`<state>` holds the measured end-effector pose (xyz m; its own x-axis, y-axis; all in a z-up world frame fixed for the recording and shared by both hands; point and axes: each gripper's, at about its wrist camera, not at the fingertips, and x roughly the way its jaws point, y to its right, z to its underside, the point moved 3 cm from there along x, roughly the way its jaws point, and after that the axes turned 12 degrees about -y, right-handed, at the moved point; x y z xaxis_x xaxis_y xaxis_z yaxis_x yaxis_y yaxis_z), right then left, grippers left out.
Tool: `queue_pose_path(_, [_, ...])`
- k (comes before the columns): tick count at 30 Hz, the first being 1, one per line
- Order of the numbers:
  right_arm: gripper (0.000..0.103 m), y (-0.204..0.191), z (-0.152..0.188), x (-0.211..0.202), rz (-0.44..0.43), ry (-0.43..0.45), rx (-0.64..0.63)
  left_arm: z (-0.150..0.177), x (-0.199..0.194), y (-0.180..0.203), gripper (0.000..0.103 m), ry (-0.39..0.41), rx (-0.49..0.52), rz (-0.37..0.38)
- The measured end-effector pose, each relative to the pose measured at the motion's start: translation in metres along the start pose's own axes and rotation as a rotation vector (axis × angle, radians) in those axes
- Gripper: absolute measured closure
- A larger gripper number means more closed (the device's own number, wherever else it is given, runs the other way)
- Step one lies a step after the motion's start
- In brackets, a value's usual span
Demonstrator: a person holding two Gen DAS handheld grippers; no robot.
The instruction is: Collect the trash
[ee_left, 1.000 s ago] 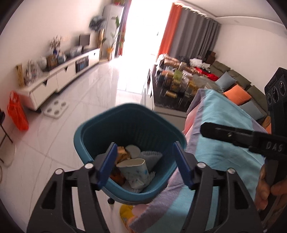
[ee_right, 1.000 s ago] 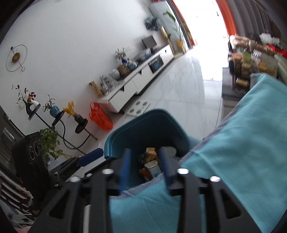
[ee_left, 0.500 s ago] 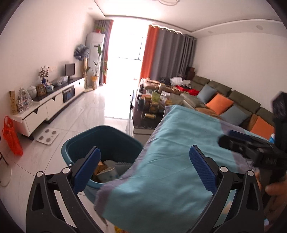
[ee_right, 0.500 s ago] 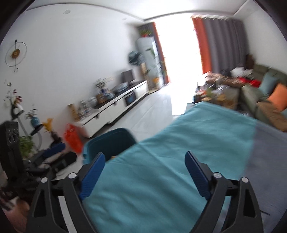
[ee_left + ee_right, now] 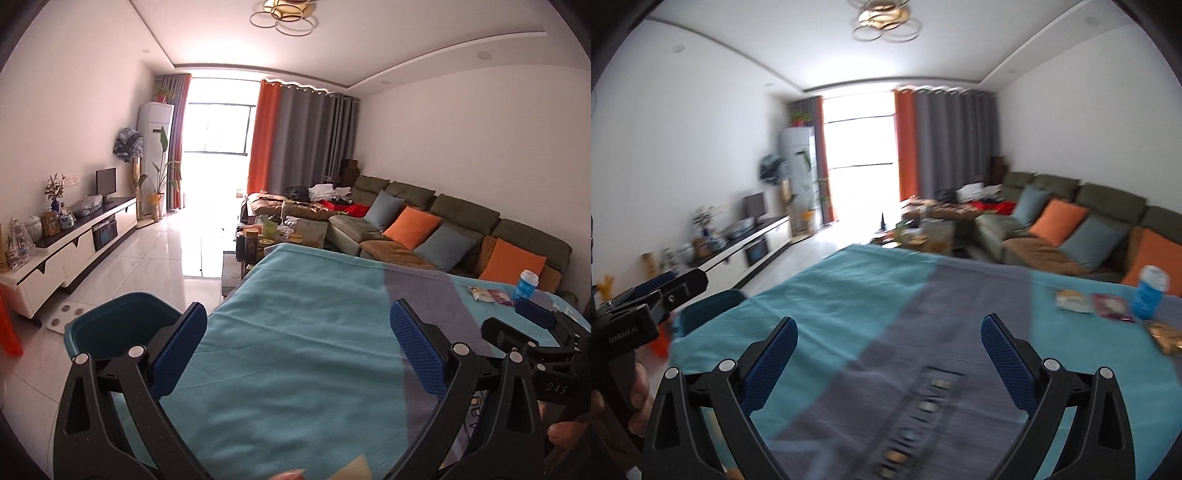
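Observation:
My left gripper [image 5: 298, 350] is open and empty above the teal-and-grey cloth on the table [image 5: 295, 314]. My right gripper [image 5: 889, 350] is open and empty over the same cloth [image 5: 849, 295]. A teal trash bin [image 5: 118, 328] stands on the floor at the table's left edge, also in the right wrist view [image 5: 705, 306]. At the far right of the table lie a blue paper cup [image 5: 1150, 291], a yellow wrapper [image 5: 1071, 299], a dark red wrapper [image 5: 1112, 308] and a brown snack packet [image 5: 1167, 338]. The cup [image 5: 526, 284] and wrappers [image 5: 489, 295] also show in the left wrist view.
A white TV cabinet [image 5: 66, 254] runs along the left wall. A green sofa with orange and blue cushions [image 5: 443, 229] lines the right. A cluttered coffee table [image 5: 280, 232] stands beyond the table. An orange bag [image 5: 7, 332] sits on the floor left.
Both grippers have risen and swung right from over the bin to over the table. The right gripper's jaws have opened wide. The bin's contents are out of sight now.

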<state>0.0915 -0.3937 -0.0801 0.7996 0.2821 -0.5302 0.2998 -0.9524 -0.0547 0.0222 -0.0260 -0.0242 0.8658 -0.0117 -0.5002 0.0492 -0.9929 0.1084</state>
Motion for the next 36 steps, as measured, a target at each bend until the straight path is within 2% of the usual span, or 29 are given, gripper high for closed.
queue_pose_path(6, [0.007,0.03,0.008,-0.018,0.082,0.05,0.056,0.002,0.005,0.029,0.006,0.024,0.037,0.003])
queue_pose_path(12, [0.007,0.045,0.014,-0.032,0.124,0.083,0.085,0.005,0.002,0.051,0.006,0.059,0.097,0.013])
queue_pose_path(17, [0.007,0.05,0.015,-0.039,0.144,0.102,0.101,0.007,0.001,0.064,0.006,0.075,0.122,0.026])
queue_pose_path(36, [0.007,0.052,0.016,-0.048,0.17,0.116,0.123,0.009,0.001,0.073,0.006,0.089,0.145,0.034])
